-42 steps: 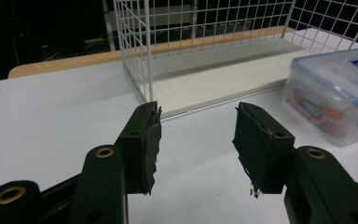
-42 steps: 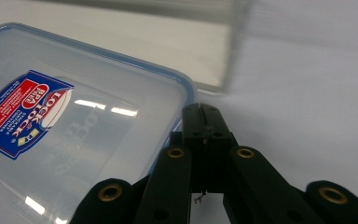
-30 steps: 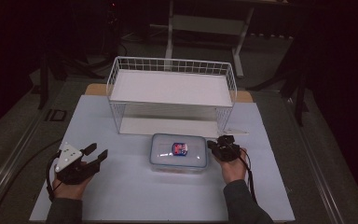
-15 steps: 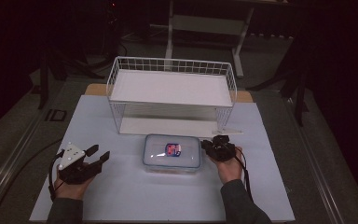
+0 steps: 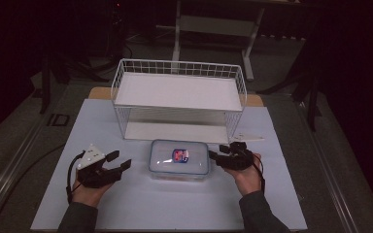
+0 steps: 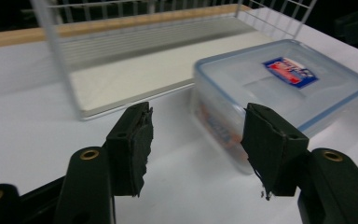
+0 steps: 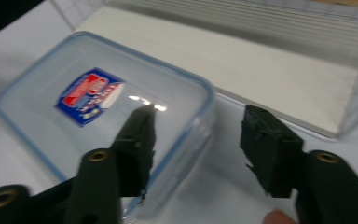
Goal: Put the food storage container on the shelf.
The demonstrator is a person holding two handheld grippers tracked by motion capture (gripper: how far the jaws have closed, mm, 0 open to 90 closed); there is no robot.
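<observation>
The table (image 5: pixel 43 213) carries a white mat, with a wire rack (image 5: pixel 179 99) standing at its far side. In front of the rack, and apart from it, lies the box (image 5: pixel 179 158): a clear, lidded container with a blue-and-red label on top. It sits flat at the mat's centre, long axis running left to right across the table, parallel to the rack's front edge.

The box lies between the two tools. The right gripper (image 5: pixel 219 156) is the nearer one: its tips sit at the box's right short end. In the right gripper view the box (image 7: pixel 98 107) shows its corner between the jaws, one jaw over the lid and the other out past the corner, over the mat. The jaws have just been opening and stand apart; neither pad presses on the box.

The left gripper (image 5: pixel 119 162) sits to the left of the box with bare mat between them. In the left gripper view the box (image 6: pixel 279 84) lies ahead and to the right of the jaw line. These jaws have also just been opening, stand partly apart, and hold nothing.

Judgement: each short end of the box faces one gripper, so a two-sided approach along the long axis is available. The left gripper has the gap to cover; the right gripper is already at its end.
</observation>
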